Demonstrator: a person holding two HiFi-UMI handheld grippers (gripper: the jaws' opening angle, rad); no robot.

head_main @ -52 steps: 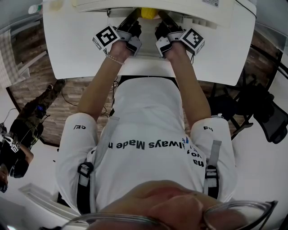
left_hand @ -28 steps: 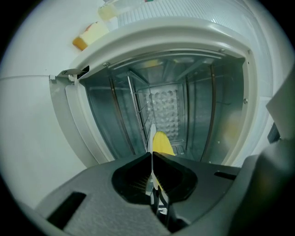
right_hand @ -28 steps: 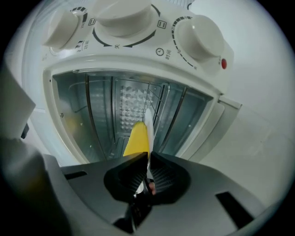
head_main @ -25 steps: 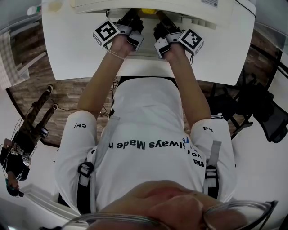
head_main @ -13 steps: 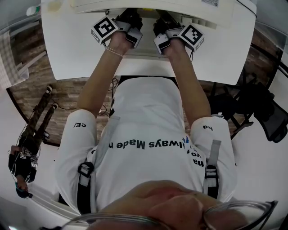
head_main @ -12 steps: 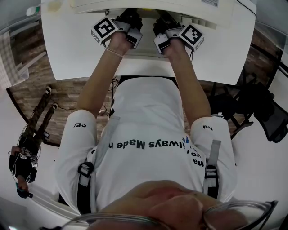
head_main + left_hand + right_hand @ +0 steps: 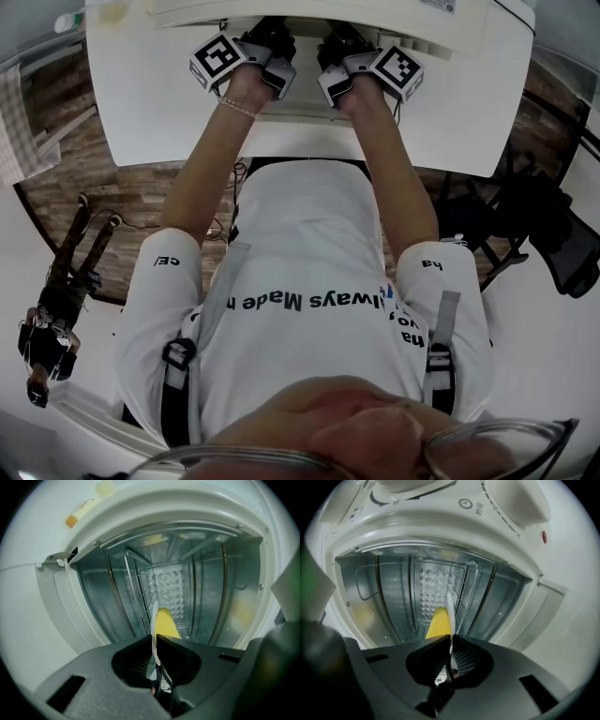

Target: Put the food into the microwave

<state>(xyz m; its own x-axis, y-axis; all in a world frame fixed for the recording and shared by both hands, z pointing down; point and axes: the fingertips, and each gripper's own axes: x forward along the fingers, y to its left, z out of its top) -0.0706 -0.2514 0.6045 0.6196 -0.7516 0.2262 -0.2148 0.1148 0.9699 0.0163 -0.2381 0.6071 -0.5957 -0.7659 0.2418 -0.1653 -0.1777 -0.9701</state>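
A thin white plate (image 7: 154, 616) carrying a yellow piece of food (image 7: 164, 623) is held edge-on between both grippers. My left gripper (image 7: 153, 639) is shut on the plate's left rim. The right gripper (image 7: 450, 641) is shut on the opposite rim of the plate (image 7: 448, 604), with the yellow food (image 7: 439, 623) just beyond it. The plate reaches into the open microwave's metal cavity (image 7: 206, 578), where a wire rack (image 7: 136, 588) stands. In the head view both grippers (image 7: 274, 45) (image 7: 330, 49) are at the microwave's mouth (image 7: 309, 11), and plate and food are hidden.
The microwave stands on a white table (image 7: 150, 103). Its control knob (image 7: 520, 503) and a red lamp (image 7: 543, 537) sit to the right of the opening. A small bottle (image 7: 73, 17) lies at the table's far left. A black chair (image 7: 553, 234) stands at the right.
Both grippers have moved forward into the microwave opening with the plate. The yellow food, seen between them in the earliest head view, is now out of sight there.
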